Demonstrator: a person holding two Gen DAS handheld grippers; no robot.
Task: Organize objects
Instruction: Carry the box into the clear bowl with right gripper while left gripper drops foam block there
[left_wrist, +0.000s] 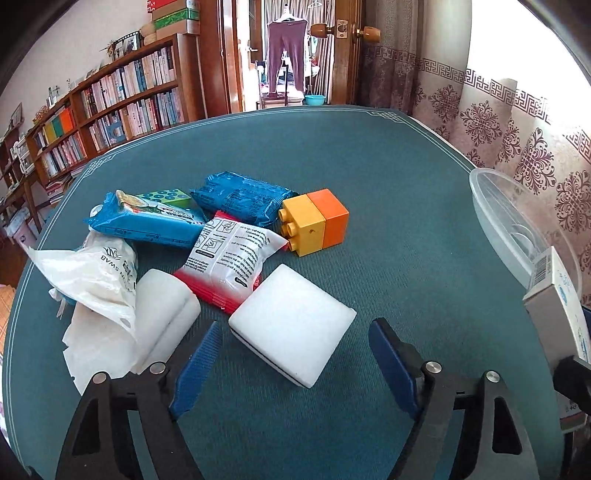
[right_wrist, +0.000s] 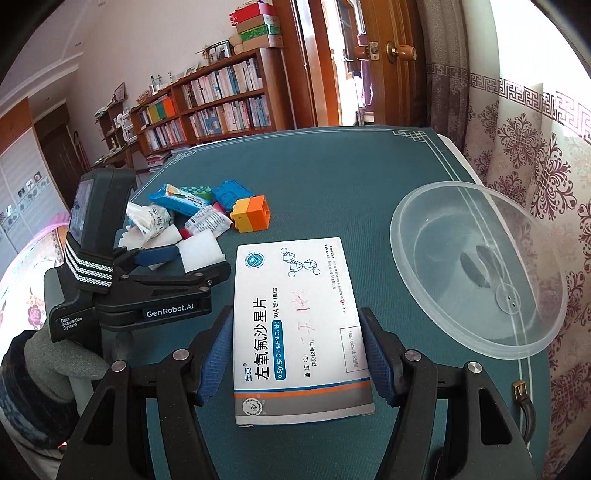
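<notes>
White cardboard fills my right gripper (right_wrist: 297, 354): the medicine box (right_wrist: 295, 325) sits flat between the blue pads, pinched by its long edges so I can carry it level toward the clear plastic bowl (right_wrist: 476, 273) just to its right. My left gripper (left_wrist: 291, 365) is spread wide and holding nothing, straddling a white sponge block (left_wrist: 291, 325) I judge it will take next. Beyond it lies the jumbled pile: blue snack packets (left_wrist: 147, 221), a yellow-orange brick (left_wrist: 314, 221), a swab bag (left_wrist: 99, 273). Everything rests on a teal tablecloth (left_wrist: 406, 221); bookshelves (left_wrist: 110, 110) and patterned curtains (left_wrist: 498, 129) stand behind.
</notes>
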